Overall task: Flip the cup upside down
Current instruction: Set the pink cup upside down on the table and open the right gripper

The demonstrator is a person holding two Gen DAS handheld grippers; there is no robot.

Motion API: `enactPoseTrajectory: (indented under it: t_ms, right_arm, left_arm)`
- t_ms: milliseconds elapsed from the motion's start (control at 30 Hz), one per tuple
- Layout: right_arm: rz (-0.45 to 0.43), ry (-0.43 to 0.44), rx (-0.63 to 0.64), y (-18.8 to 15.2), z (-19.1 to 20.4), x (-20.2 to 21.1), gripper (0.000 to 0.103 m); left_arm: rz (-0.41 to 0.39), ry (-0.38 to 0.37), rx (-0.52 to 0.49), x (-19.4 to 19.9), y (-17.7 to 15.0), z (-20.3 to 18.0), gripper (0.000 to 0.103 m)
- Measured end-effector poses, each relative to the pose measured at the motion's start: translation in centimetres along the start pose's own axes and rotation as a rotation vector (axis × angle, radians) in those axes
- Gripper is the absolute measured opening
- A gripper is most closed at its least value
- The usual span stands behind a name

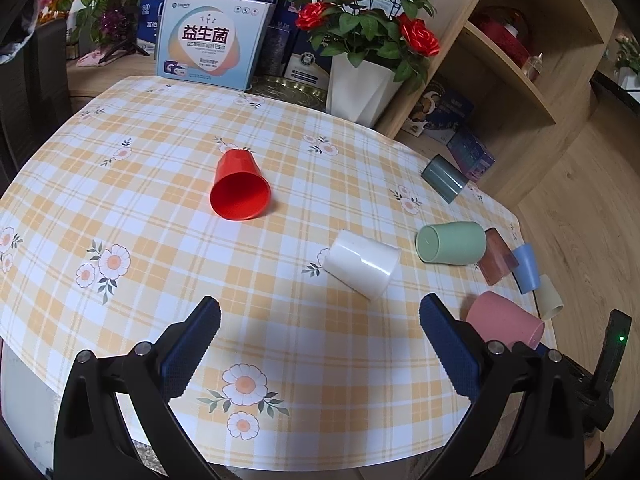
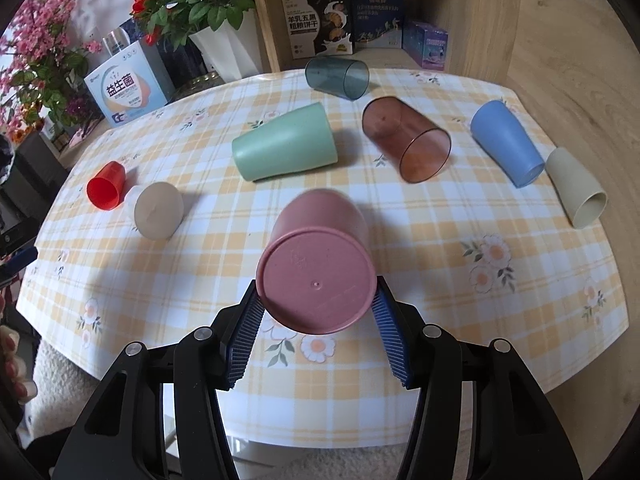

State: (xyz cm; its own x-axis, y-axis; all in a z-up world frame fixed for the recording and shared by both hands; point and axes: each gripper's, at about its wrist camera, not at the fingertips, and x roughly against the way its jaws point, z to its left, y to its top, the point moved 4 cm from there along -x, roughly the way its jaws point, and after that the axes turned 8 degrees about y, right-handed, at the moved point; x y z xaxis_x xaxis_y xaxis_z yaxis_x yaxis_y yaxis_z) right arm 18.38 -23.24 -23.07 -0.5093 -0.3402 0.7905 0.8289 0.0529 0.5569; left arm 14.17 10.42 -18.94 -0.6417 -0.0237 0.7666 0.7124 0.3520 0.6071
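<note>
A pink cup (image 2: 316, 264) is between the blue pads of my right gripper (image 2: 318, 300), its flat base towards the camera and its mouth pointing away, held over the near edge of the checked tablecloth (image 2: 440, 240). The same pink cup (image 1: 506, 318) shows at the right in the left wrist view. My left gripper (image 1: 320, 312) is open and empty above the cloth, short of a white cup (image 1: 362, 264) lying on its side.
Several cups lie on their sides: red (image 1: 240, 186), green (image 2: 286, 142), brown clear (image 2: 406, 140), blue (image 2: 506, 144), beige (image 2: 576, 188), dark clear (image 2: 338, 76). A rose pot (image 1: 360, 88), boxes (image 1: 212, 44) and a wooden shelf (image 1: 520, 60) stand at the back.
</note>
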Motion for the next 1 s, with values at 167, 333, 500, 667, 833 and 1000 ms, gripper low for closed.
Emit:
enactPoseTrajectory:
  t_ms: [167,333,500,667,833,1000]
  right_arm:
    - [-0.002,-0.002,0.008,1.0,-0.2,-0.2,0.053]
    - [0.01,-0.013,0.056,2.4,0.2,-0.8,0.053]
    - [0.023,-0.022,0.086,3.9,0.4,-1.7,0.052]
    - [0.043,-0.02,0.09,4.6,0.5,-2.7,0.048]
    - [0.045,-0.015,0.083,4.8,0.5,-2.9,0.048]
    - [0.037,-0.018,0.07,4.9,0.3,-2.6,0.048]
  left_arm:
    - [-0.004,0.017,0.008,0.0,0.1,0.4,0.097]
    - [-0.01,0.032,0.018,0.1,0.3,0.9,0.097]
    - [-0.021,0.048,0.021,0.2,0.4,1.3,0.097]
    - [-0.027,0.06,0.028,0.2,0.7,1.8,0.097]
    - [-0.055,0.087,0.012,0.7,1.5,2.0,0.097]
    - [-0.095,0.114,-0.015,1.8,2.6,2.0,0.097]
